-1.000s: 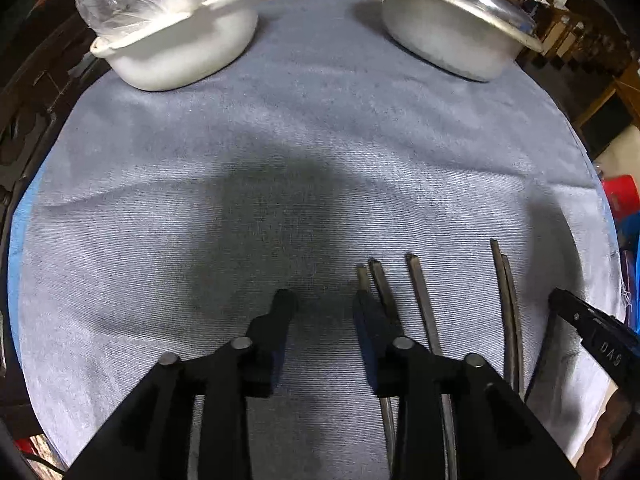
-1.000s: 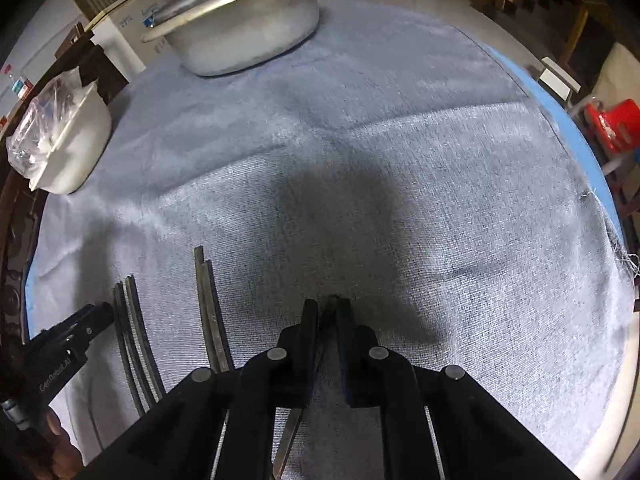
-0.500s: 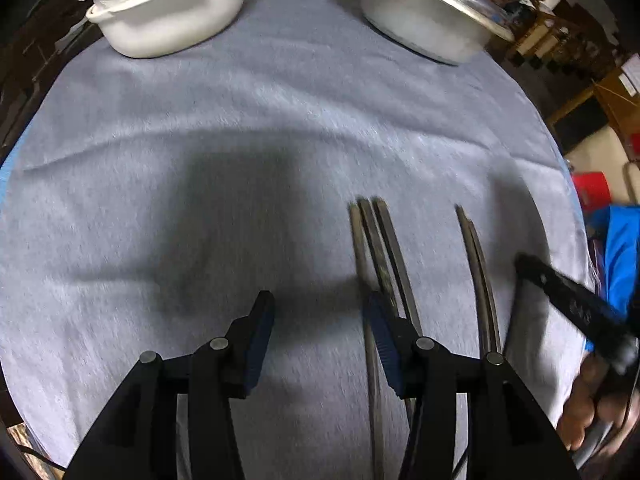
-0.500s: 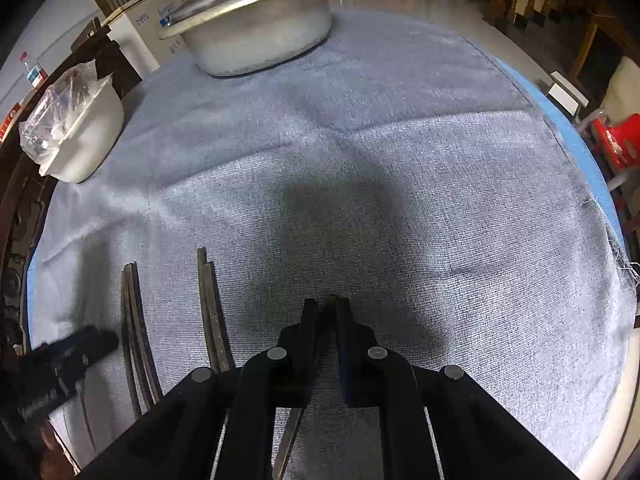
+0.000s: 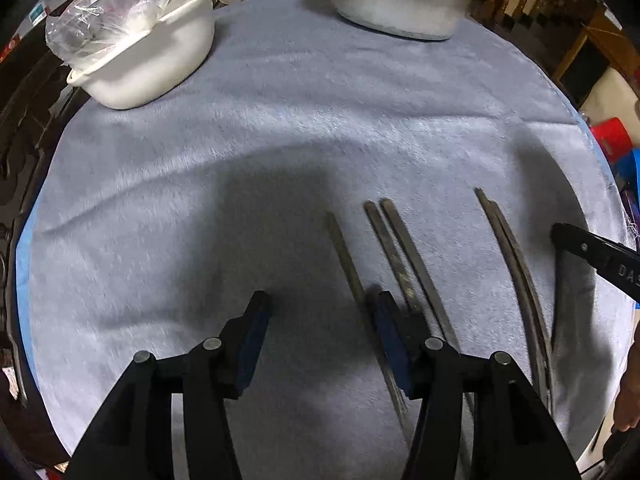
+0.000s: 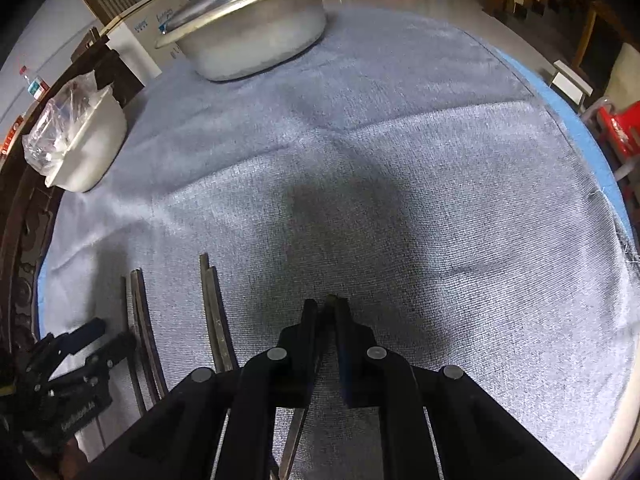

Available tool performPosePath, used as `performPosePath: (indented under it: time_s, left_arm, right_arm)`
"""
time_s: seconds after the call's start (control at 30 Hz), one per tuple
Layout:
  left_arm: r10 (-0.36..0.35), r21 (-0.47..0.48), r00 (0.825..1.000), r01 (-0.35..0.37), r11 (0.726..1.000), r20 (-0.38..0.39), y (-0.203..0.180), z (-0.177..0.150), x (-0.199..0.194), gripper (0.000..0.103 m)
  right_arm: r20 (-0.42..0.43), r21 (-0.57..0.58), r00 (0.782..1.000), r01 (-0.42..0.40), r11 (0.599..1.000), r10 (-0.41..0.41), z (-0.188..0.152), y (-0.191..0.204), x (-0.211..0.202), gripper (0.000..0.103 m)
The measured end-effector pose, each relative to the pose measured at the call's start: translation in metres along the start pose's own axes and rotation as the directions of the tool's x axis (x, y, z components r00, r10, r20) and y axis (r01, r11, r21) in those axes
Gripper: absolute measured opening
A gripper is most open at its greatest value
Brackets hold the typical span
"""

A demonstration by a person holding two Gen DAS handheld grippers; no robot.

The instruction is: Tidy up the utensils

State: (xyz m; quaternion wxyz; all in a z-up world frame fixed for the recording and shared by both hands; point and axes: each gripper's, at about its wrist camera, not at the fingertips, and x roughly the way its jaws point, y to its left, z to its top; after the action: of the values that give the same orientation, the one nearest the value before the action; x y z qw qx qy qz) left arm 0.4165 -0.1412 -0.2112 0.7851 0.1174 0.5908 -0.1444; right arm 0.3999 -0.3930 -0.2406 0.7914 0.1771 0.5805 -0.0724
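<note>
Several dark chopsticks lie lengthwise on the grey cloth. In the left wrist view a single chopstick (image 5: 346,258) lies beside a pair (image 5: 394,248), with another pair (image 5: 506,242) further right. My left gripper (image 5: 320,312) is open and empty, its right finger over the single chopstick. My right gripper (image 6: 326,312) is shut on one chopstick (image 6: 296,436), held just above the cloth; it shows at the left wrist view's right edge (image 5: 592,252). In the right wrist view the pairs (image 6: 216,312) (image 6: 142,320) lie to its left, next to the left gripper (image 6: 80,352).
A white bowl with a plastic bag (image 5: 148,56) stands at the back left of the round table. A lidded metal pot (image 5: 400,0) stands at the back. The cloth's edge (image 6: 592,160) curves on the right, with a red stool (image 6: 620,128) beyond.
My left gripper has shifted left and lifted its view toward the bowl, jaws open. The single chopstick now lies apart from the pair. My right gripper has kept its hold, nearly still.
</note>
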Motion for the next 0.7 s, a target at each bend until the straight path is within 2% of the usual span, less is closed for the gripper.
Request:
performPosePath:
  time_s: [0.1,0.13,0.27,0.3,0.33,0.37,0.4,0.53,0.63,0.7]
  left_arm:
    - [-0.006,0.02,1.0,0.007,1.0,-0.013,0.011,0.014,0.003,0.058]
    - [-0.007,0.01,1.0,0.007,1.0,-0.021,0.014,0.006,0.009,0.058]
    - [0.007,-0.054,1.0,-0.008,0.999,-0.013,0.018,0.021,0.012,0.056]
    - [0.011,-0.061,1.0,-0.011,0.998,-0.002,0.014,0.027,0.015,0.05]
    - [0.014,-0.06,1.0,-0.013,0.998,0.016,0.014,0.027,0.014,0.039]
    - [0.015,-0.052,0.999,-0.014,0.999,0.031,0.012,0.029,0.014,0.032]
    - [0.017,-0.046,0.999,-0.015,0.999,0.039,0.006,0.033,0.017,0.011]
    - [0.004,-0.059,0.997,0.0,0.998,0.073,0.006,0.018,0.009,0.005]
    - [-0.027,-0.08,0.991,0.038,0.996,0.129,0.016,-0.012,-0.009,0.005]
    - [-0.058,-0.099,0.982,0.076,0.992,0.178,0.021,-0.019,-0.03,0.005]
  right_arm:
    - [-0.012,0.004,1.0,-0.018,1.0,0.018,0.002,-0.004,0.0,0.01]
    - [-0.023,0.01,0.999,-0.023,1.0,0.024,0.003,-0.005,0.0,0.01]
    - [-0.038,-0.017,0.999,0.012,1.0,-0.013,0.005,0.004,0.001,0.009]
    - [-0.036,-0.027,0.999,0.024,0.999,-0.025,0.005,0.006,0.001,0.009]
    - [-0.03,-0.035,0.999,0.034,0.999,-0.035,0.004,0.008,0.0,0.009]
    - [-0.026,-0.037,0.999,0.036,0.999,-0.037,0.003,0.008,0.0,0.008]
    - [-0.02,-0.029,0.999,0.032,0.999,-0.033,0.002,0.008,-0.001,0.008]
    - [0.018,0.021,0.999,-0.027,0.999,0.027,-0.007,-0.001,-0.008,0.007]
    - [0.084,0.02,0.995,-0.061,0.998,0.059,-0.017,-0.004,-0.027,0.007]
    - [0.149,0.012,0.985,-0.089,0.996,0.087,-0.023,-0.004,-0.047,0.007]
